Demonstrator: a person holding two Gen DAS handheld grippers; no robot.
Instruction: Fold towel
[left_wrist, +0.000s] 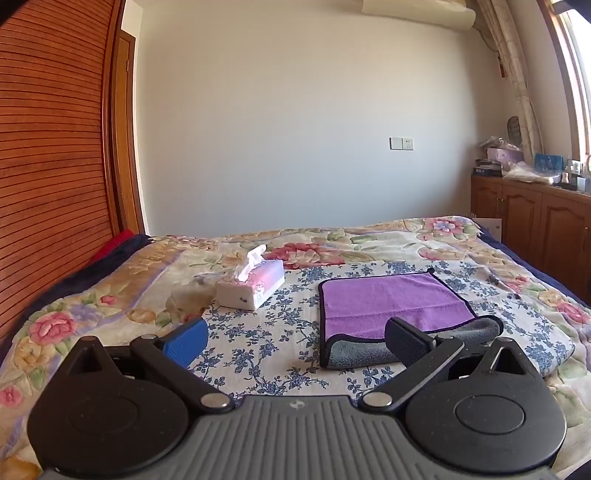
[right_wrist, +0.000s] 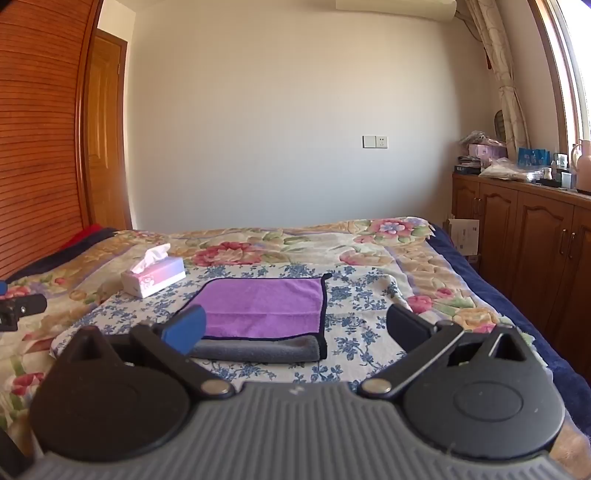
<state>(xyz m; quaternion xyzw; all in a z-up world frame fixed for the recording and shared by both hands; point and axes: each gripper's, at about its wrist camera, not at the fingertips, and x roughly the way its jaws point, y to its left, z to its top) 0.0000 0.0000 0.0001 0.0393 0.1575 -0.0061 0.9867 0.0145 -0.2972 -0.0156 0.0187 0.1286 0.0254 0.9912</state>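
Note:
A purple towel with a dark border lies flat on the bed; its near edge is turned over and shows a grey underside. It also shows in the right wrist view. My left gripper is open and empty, hovering just before the towel's near left corner. My right gripper is open and empty, hovering just before the towel's near right corner. The left gripper's tip shows at the left edge of the right wrist view.
A tissue box stands on the bed left of the towel. The bed has a blue-flowered cloth over a floral blanket. A wooden wardrobe stands at left, low wooden cabinets at right.

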